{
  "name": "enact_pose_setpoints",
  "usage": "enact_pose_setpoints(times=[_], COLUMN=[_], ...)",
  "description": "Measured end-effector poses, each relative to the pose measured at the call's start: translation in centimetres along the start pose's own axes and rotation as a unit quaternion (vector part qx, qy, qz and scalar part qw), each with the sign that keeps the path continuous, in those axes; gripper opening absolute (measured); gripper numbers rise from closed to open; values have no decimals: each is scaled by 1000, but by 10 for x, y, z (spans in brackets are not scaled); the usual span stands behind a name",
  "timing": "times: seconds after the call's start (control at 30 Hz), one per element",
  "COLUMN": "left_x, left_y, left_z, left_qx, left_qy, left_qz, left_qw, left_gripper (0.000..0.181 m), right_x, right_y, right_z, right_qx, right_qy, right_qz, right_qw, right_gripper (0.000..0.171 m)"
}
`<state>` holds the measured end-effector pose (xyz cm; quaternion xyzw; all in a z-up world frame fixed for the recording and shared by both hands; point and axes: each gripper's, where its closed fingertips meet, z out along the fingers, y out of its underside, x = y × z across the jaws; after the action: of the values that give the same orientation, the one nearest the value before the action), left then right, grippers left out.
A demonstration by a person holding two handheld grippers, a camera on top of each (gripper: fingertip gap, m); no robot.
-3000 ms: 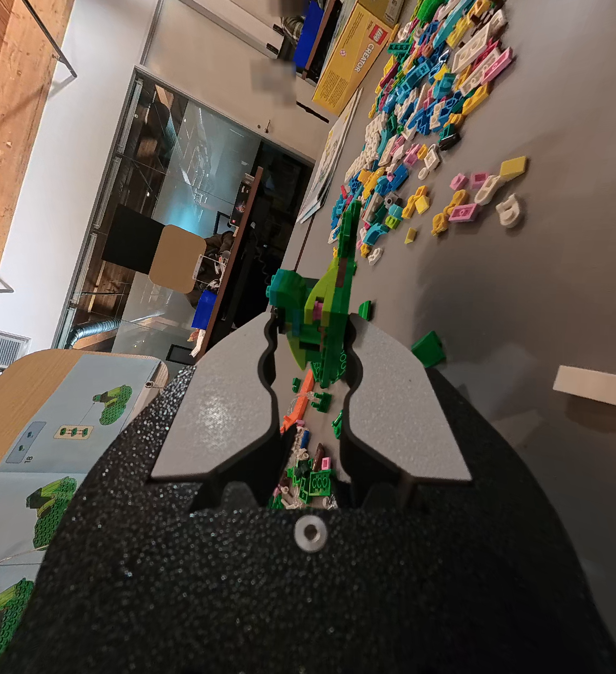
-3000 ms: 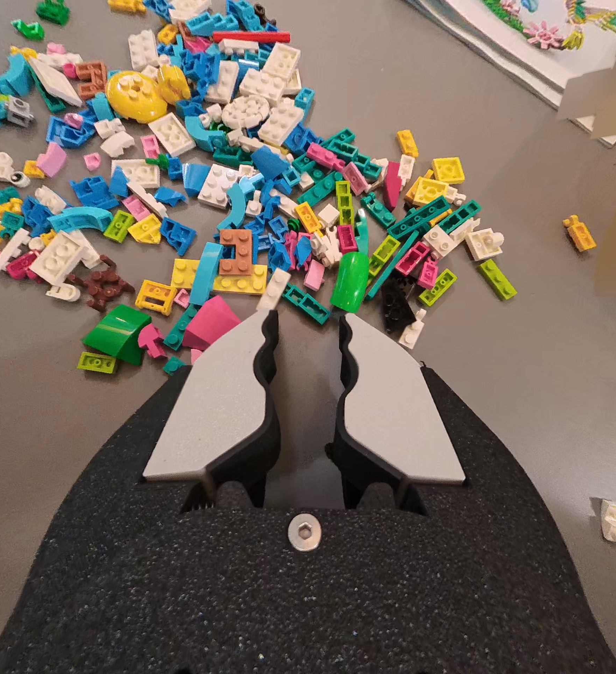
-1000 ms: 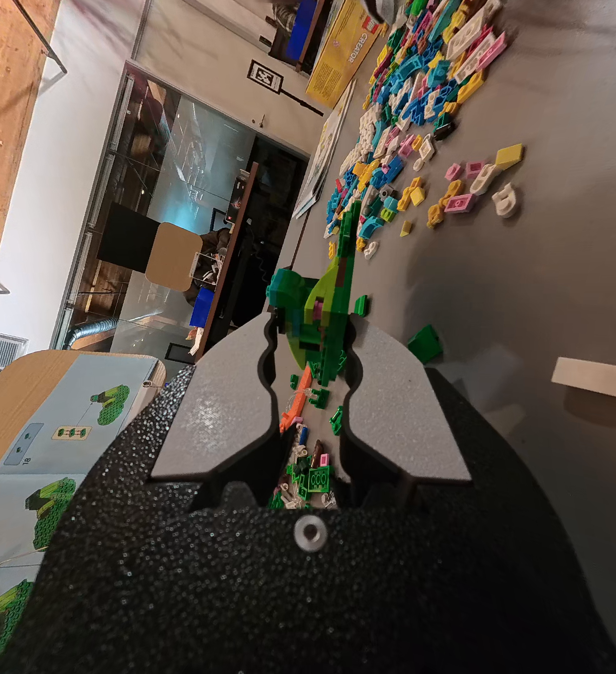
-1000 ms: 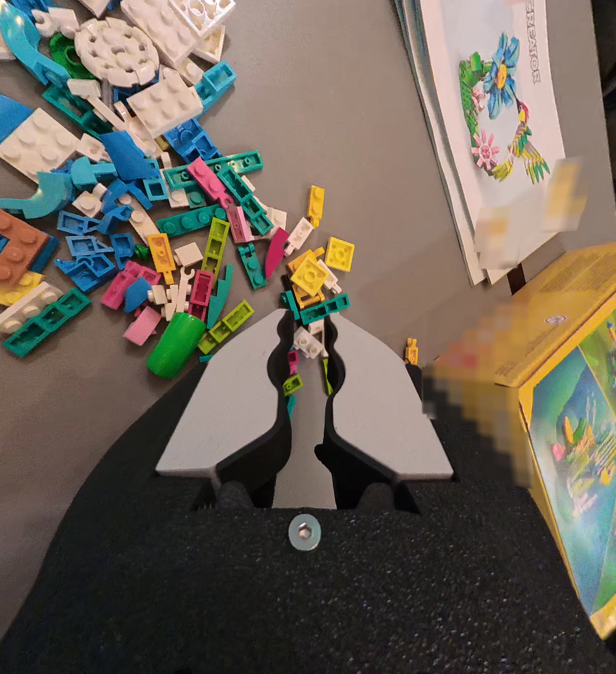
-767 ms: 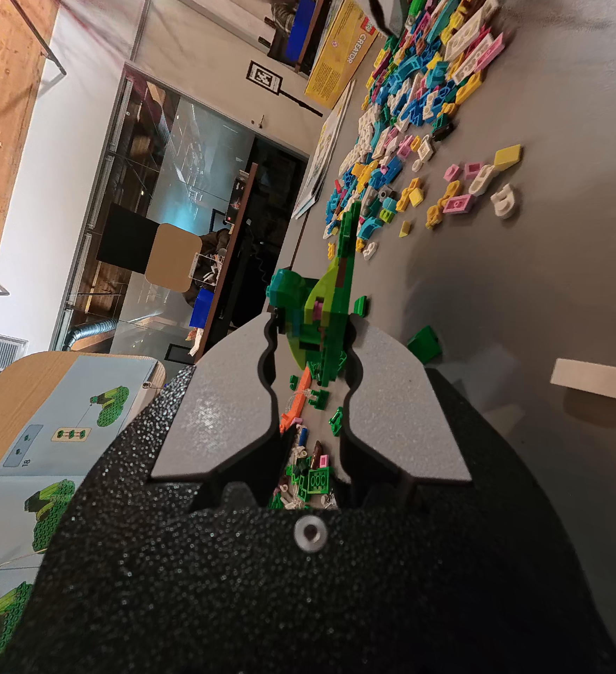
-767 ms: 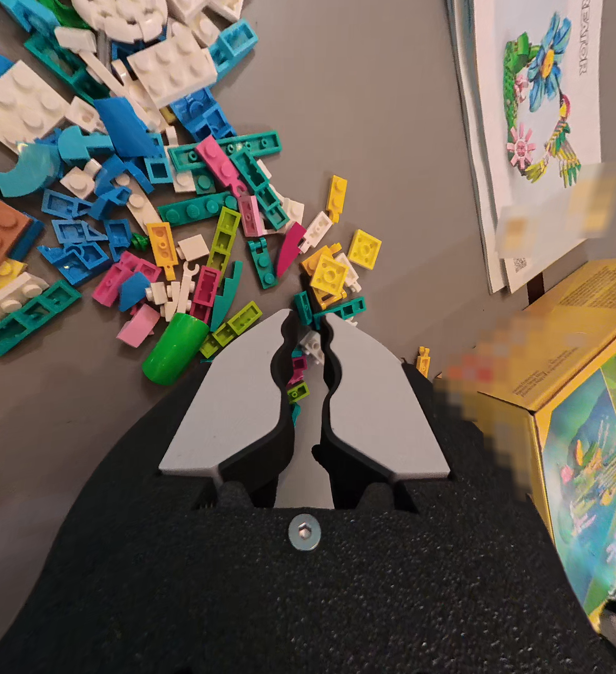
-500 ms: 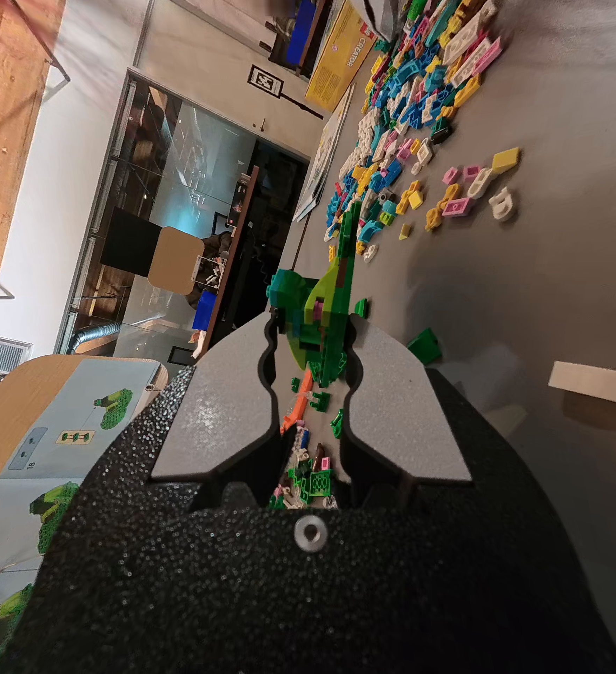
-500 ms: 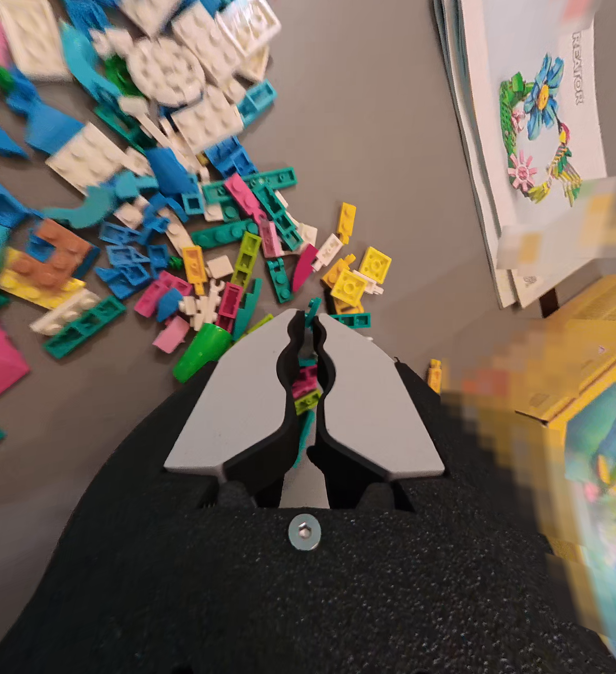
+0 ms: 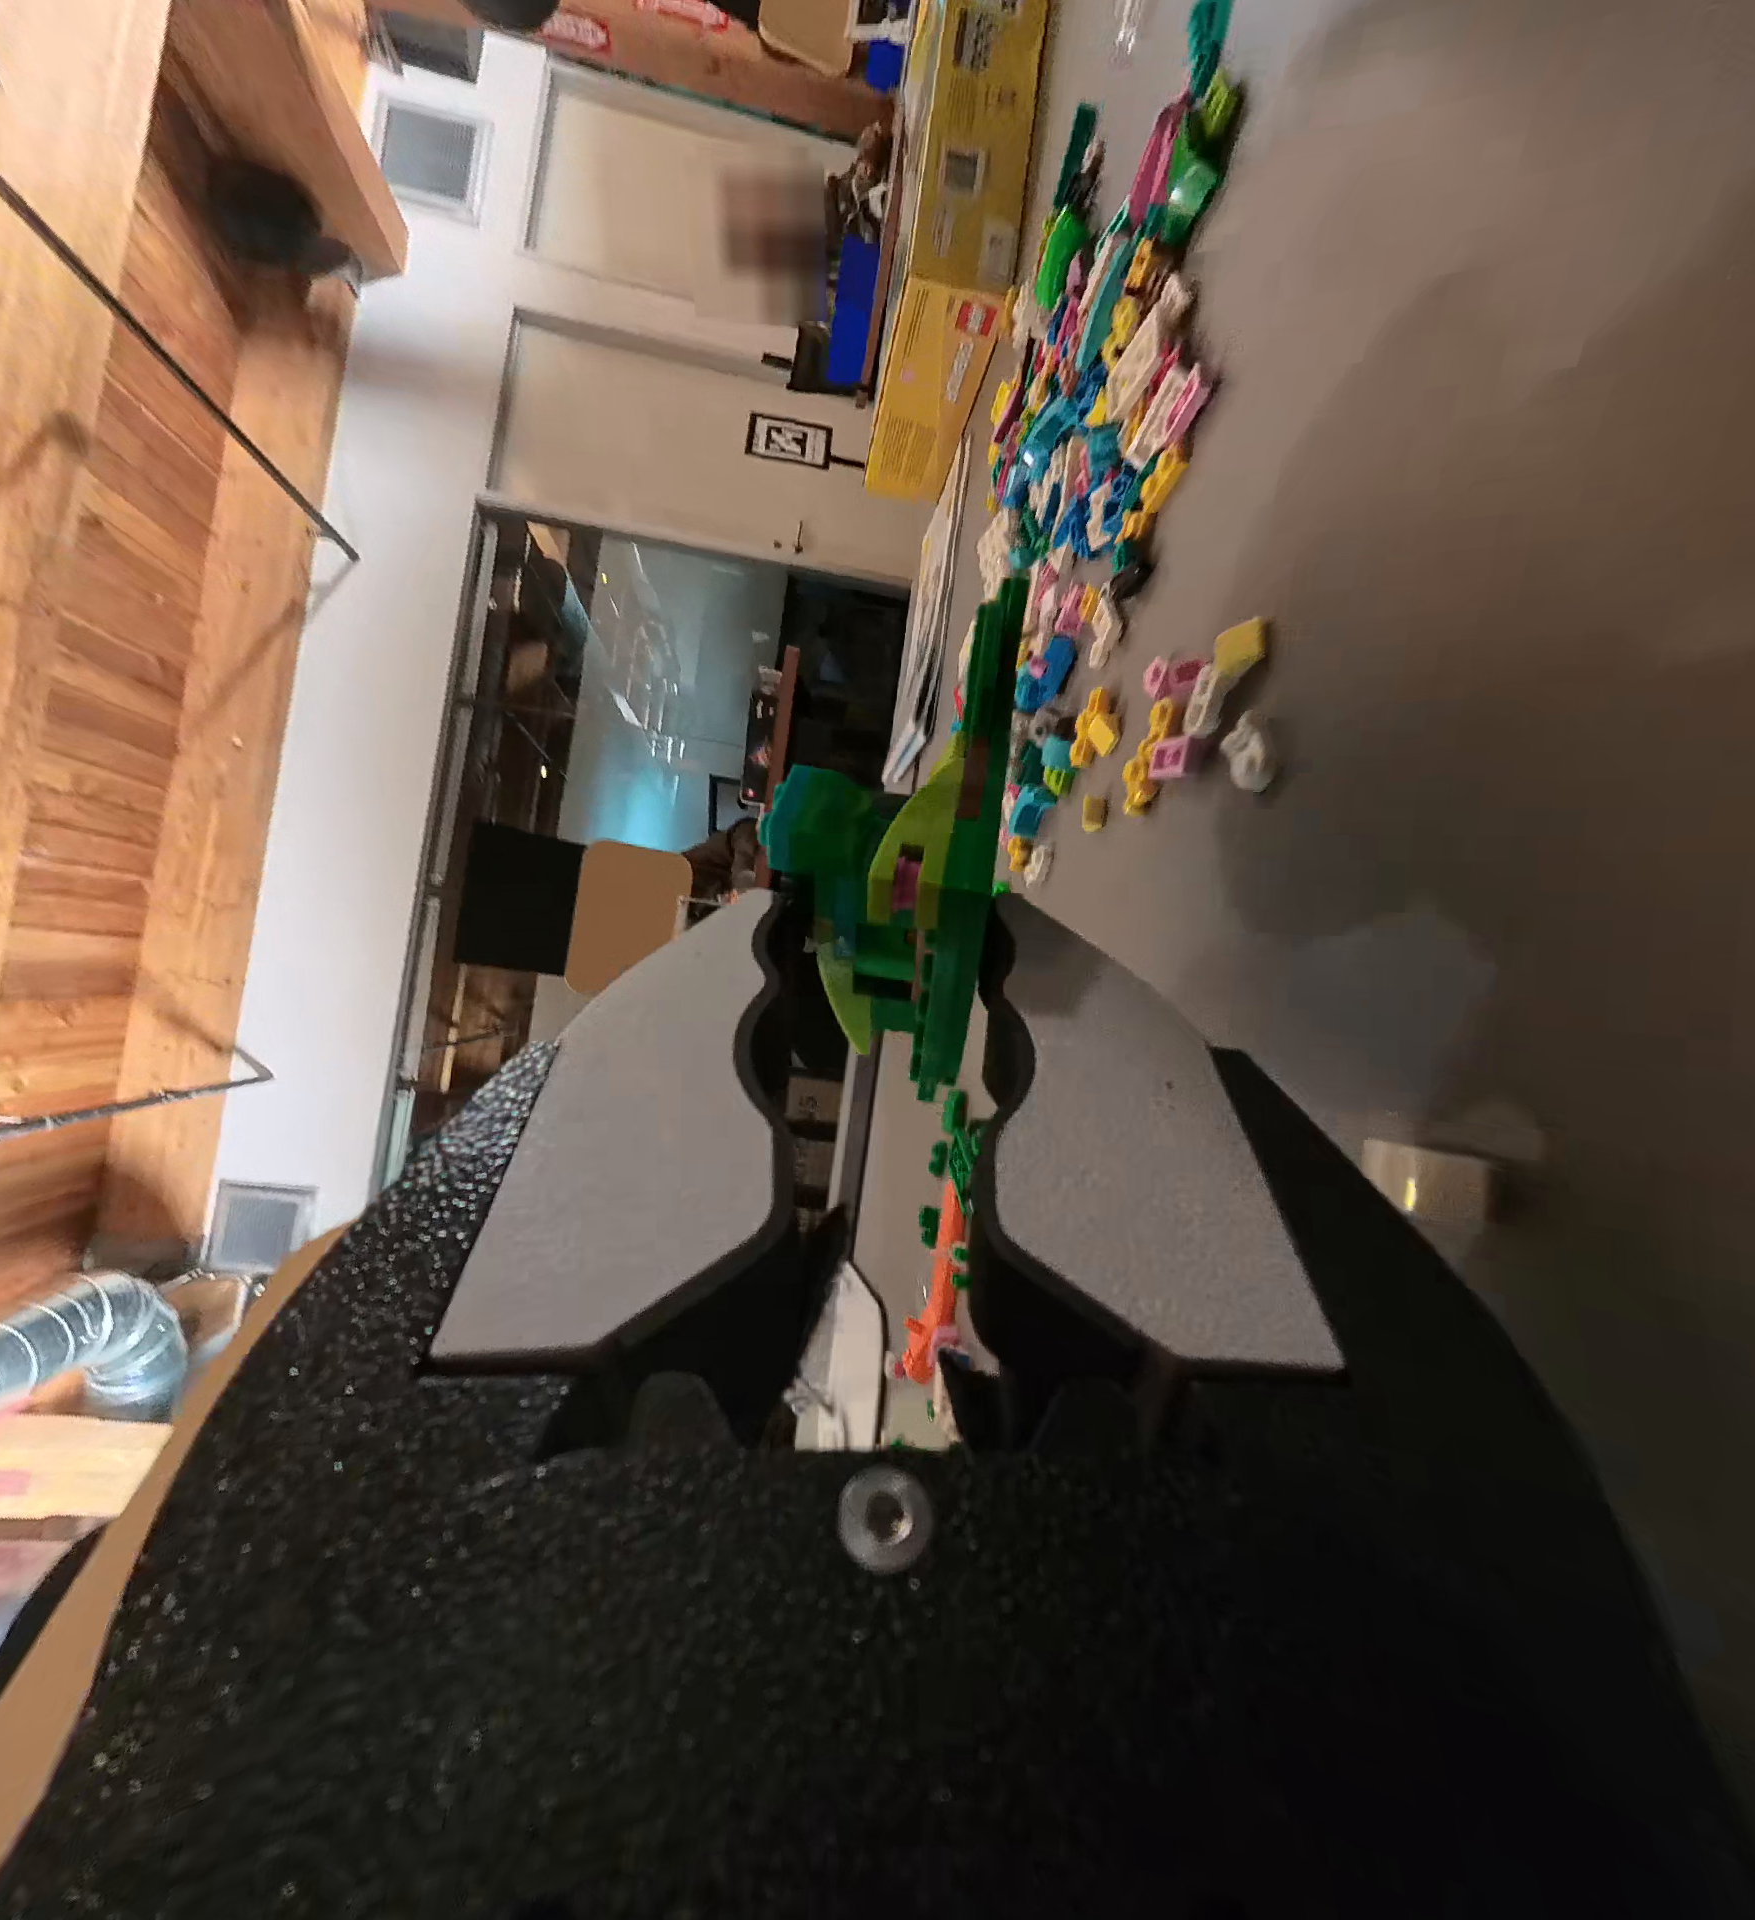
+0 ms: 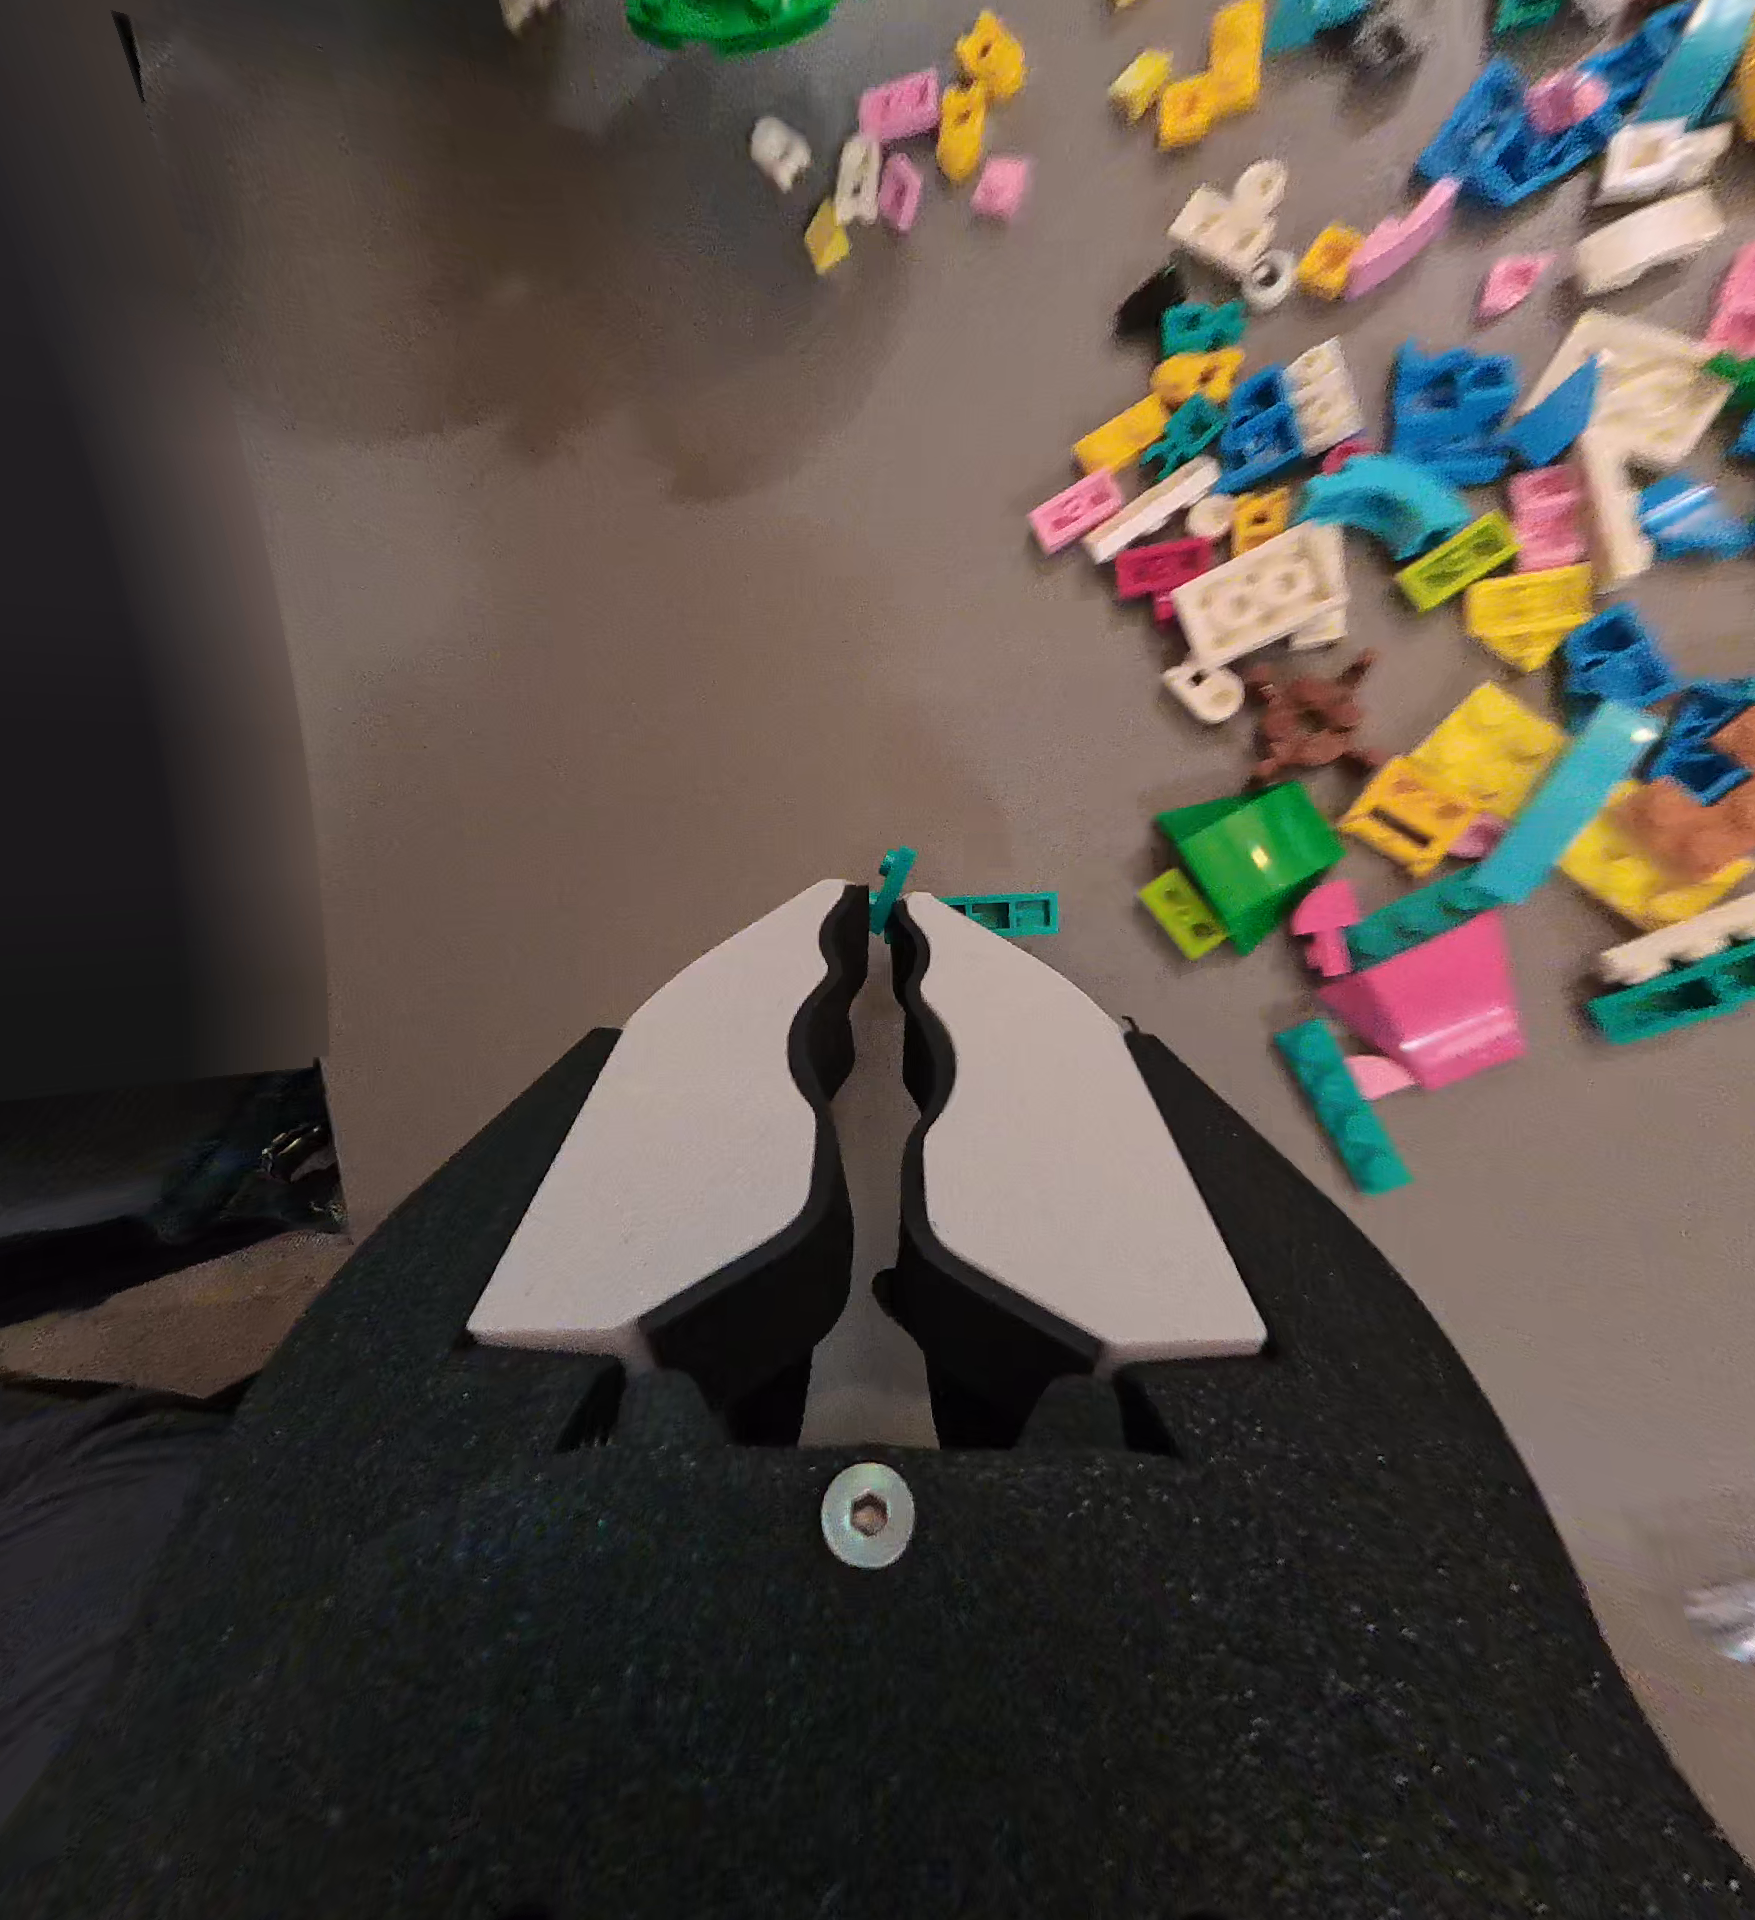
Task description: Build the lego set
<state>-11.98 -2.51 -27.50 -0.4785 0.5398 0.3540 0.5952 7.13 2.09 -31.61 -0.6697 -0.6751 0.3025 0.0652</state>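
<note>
In the left wrist view my left gripper (image 9: 883, 920) is shut on a partly built green lego model (image 9: 940, 883) with lime and teal parts. It holds the model tilted above the grey table (image 9: 1475, 520). In the right wrist view my right gripper (image 10: 883, 909) is shut on a small teal piece (image 10: 892, 888) that sticks out past the fingertips. It holds the piece above bare grey table (image 10: 592, 623), left of the loose brick pile (image 10: 1475, 520).
Loose coloured bricks (image 9: 1091, 468) spread along the table. A yellow box (image 9: 946, 312) stands at the far end. A white block (image 9: 1434, 1179) and an orange tool (image 9: 940, 1299) lie near the left gripper. A green slope (image 10: 1247, 862), a pink piece (image 10: 1434, 997) and a teal plate (image 10: 1008, 914) lie near the right gripper.
My right gripper closed on the small teal piece in the pile, then swung away with it over bare table. My left gripper shifted and tilted, still holding the green model.
</note>
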Motion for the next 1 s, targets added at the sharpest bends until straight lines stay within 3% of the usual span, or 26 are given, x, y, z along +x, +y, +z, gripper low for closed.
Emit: enact_pose_setpoints(times=[0.3, 0.57, 0.8, 1.0], left_x=[4, 7, 7, 7], left_y=[-14, -14, -16, -18], left_z=[-3, -2, -3, -3], left_qx=[21, 21, 23, 27], left_qy=[-4, 2, 2, 3], left_qz=[37, 39, 42, 37], left_qw=[999, 999, 999, 999], left_gripper=[34, 34, 34, 34], right_x=[-22, -27, -28, -30], right_y=[20, 26, 30, 27], right_z=[12, -1, 20, 27], right_qx=[10, 37, 75, 95], right_qy=[66, 187, 283, 307], right_qz=[13, -7, 112, 159], right_qw=[998, 982, 949, 933], right_gripper=[11, 15, 15, 16])
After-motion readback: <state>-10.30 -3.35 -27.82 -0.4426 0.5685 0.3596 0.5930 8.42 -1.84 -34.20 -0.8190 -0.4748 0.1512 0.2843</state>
